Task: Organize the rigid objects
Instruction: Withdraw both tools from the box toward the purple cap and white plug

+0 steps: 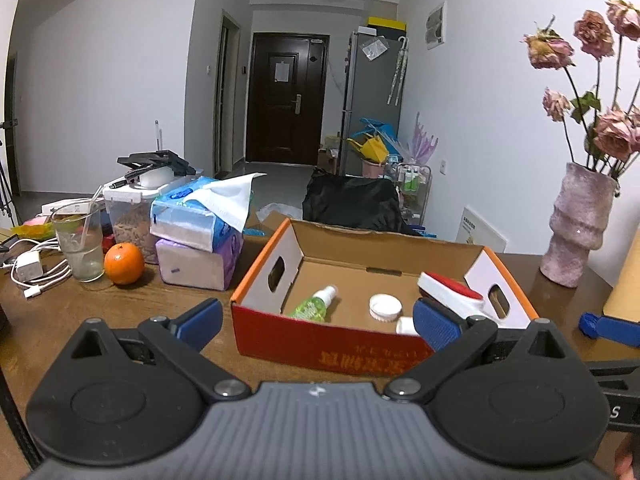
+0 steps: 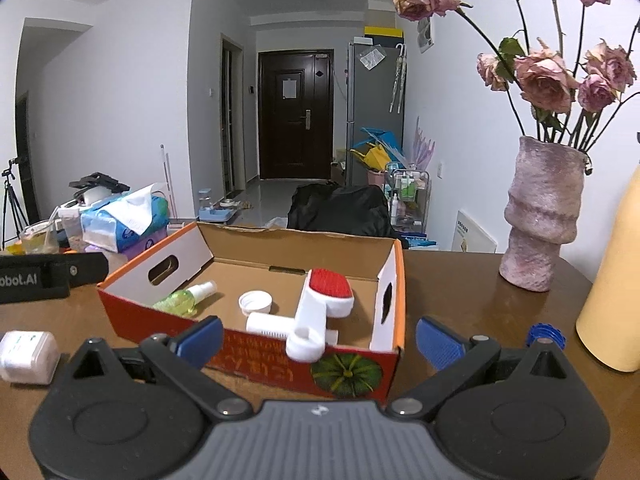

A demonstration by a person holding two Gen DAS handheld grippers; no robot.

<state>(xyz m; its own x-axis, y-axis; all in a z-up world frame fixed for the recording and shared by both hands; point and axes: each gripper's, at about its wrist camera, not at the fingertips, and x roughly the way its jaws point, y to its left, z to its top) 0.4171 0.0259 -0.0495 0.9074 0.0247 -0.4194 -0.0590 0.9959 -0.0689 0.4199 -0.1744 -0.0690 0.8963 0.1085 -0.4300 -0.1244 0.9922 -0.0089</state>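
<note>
An open cardboard box [image 1: 320, 344] [image 2: 256, 356] with red-orange sides stands on the brown table. Inside lie a green spray bottle [image 1: 314, 304] [image 2: 186, 299], a white round lid [image 1: 385, 307] [image 2: 255, 302], a white tube [image 2: 268, 325] and a white brush with a red pad [image 1: 452, 294] [image 2: 320, 308]. My left gripper [image 1: 318, 322] is open in front of the box, holding nothing. My right gripper [image 2: 320, 338] is open too, at the box's near right corner. A small white container [image 2: 26, 356] sits on the table left of the right gripper. A blue bottle cap [image 2: 546, 334] lies just behind its right finger.
A pink vase with dried roses [image 1: 580, 224] [image 2: 544, 216] stands at the right, beside a yellow bottle [image 2: 616, 292]. Left of the box are tissue packs [image 1: 200, 228], an orange [image 1: 124, 263], a glass with a straw [image 1: 80, 244] and white cables [image 1: 32, 268].
</note>
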